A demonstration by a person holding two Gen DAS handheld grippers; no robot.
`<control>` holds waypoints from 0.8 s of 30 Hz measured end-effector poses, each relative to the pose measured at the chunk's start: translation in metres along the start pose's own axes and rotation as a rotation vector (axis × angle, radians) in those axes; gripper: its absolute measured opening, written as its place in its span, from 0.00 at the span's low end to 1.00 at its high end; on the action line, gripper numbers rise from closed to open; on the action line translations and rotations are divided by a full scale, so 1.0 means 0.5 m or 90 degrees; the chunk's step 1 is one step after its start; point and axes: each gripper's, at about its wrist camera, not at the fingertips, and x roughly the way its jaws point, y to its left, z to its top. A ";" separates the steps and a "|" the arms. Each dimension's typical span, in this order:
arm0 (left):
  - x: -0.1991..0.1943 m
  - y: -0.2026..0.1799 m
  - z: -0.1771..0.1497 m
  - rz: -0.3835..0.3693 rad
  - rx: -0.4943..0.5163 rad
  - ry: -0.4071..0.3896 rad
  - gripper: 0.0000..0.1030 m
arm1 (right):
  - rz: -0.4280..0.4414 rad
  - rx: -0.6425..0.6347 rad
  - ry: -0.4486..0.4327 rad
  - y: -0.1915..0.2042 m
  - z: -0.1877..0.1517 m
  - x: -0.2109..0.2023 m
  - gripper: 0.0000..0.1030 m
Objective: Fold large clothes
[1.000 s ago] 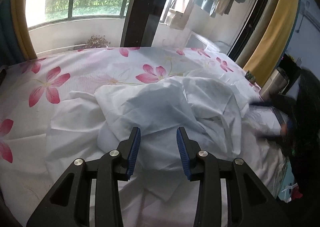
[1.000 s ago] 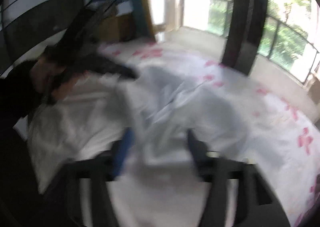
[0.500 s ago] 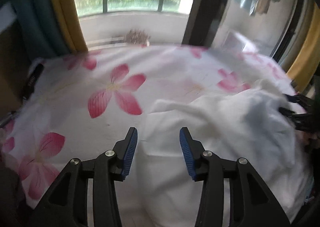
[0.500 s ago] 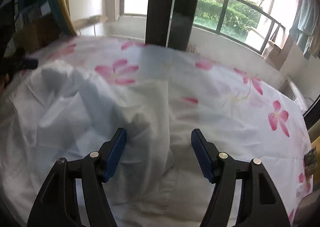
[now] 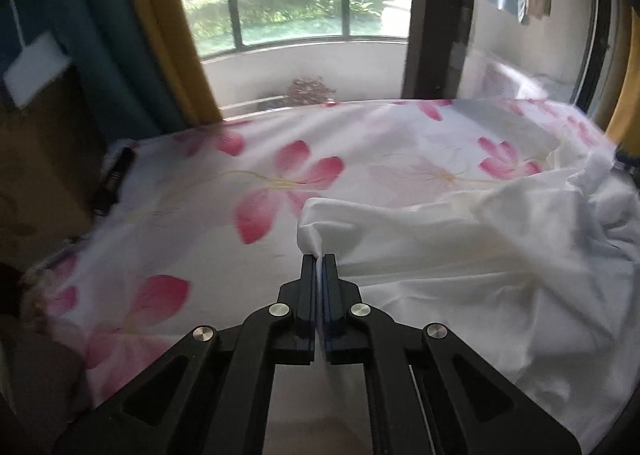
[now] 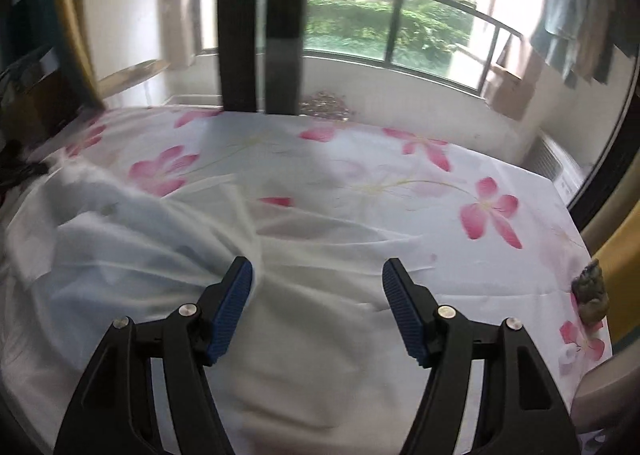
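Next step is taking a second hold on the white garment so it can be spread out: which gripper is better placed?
Right. The right gripper hangs open just above the white garment, nothing between its pads. The left gripper is shut on a garment edge already.

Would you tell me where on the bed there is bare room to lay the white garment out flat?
The flowered bedsheet lies bare from the garment's pinched corner to the yellow curtain and the window side. The white garment, held by the left gripper, crowds the right part. In the right wrist view, sheet beyond the open right gripper is also free.
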 end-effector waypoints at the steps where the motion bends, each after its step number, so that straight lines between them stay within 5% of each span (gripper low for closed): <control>1: 0.000 0.006 -0.003 0.015 0.005 0.002 0.03 | -0.016 0.004 -0.001 -0.010 0.001 0.004 0.66; 5: 0.009 0.030 -0.013 0.019 -0.019 0.023 0.03 | 0.064 0.020 -0.001 -0.018 -0.001 0.000 0.66; 11: -0.011 0.056 -0.003 0.032 -0.074 0.018 0.03 | -0.046 0.021 0.027 -0.061 0.005 0.030 0.66; 16: -0.051 0.025 0.002 0.016 -0.068 -0.006 0.04 | -0.055 0.065 0.073 -0.105 -0.006 0.065 0.66; 18: -0.034 0.018 -0.006 0.024 -0.063 0.019 0.04 | -0.029 0.065 0.095 -0.103 -0.015 0.082 0.54; 22: 0.005 0.038 -0.031 0.039 -0.080 0.043 0.04 | 0.012 0.032 0.086 -0.082 -0.012 0.080 0.01; 24: 0.012 0.040 -0.033 0.044 -0.070 0.044 0.04 | 0.004 0.016 0.087 -0.078 -0.010 0.078 0.01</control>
